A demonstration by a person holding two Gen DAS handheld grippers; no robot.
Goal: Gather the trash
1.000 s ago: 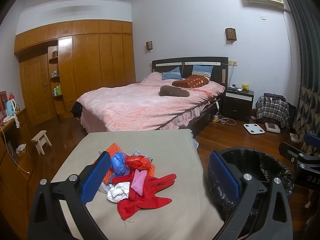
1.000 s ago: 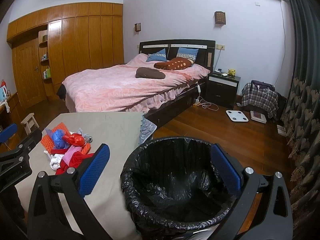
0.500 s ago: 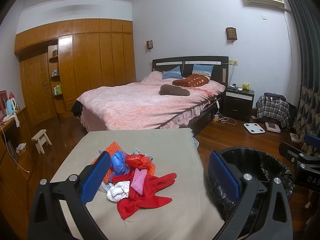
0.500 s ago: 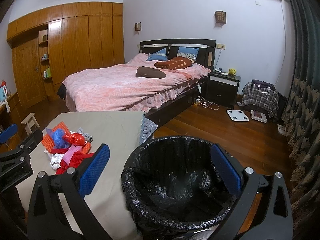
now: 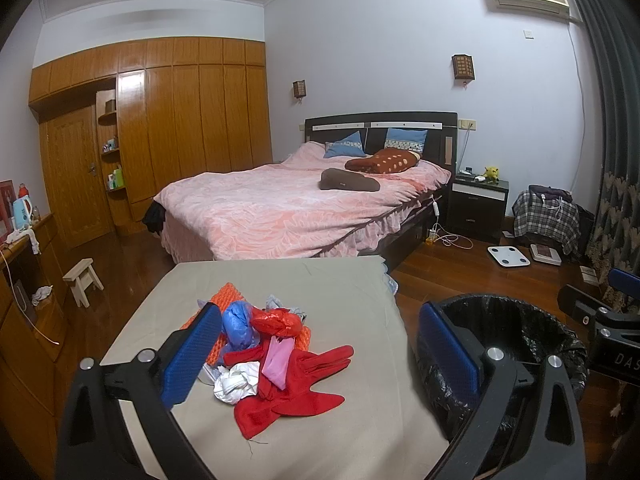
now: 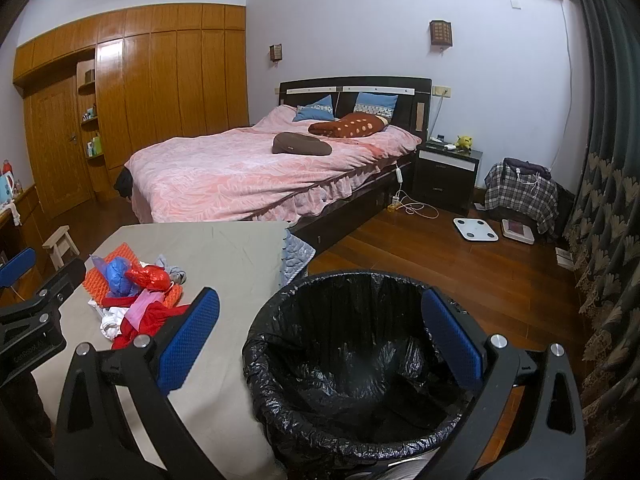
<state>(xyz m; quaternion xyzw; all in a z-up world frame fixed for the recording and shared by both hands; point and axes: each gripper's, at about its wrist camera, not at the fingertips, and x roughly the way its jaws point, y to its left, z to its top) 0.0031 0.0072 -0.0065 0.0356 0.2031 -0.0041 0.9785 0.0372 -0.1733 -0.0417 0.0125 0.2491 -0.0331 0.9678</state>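
We hold both tongs released and empty over a cloth-covered counter [image 5: 352,280] in a bedroom. The left tongs [image 5: 320,354] hang above a heap of trash [image 5: 276,344] near the counter's middle: a red glove [image 5: 308,376], crumpled white paper [image 5: 236,386], a blue bag [image 5: 237,324], a red bag [image 5: 278,320] and an orange mat [image 5: 232,294] beneath. The right tongs [image 6: 320,334] hang over a black-lined bin [image 6: 360,380] just beside the counter's right edge. A pink-covered bed [image 5: 288,208] stands behind.
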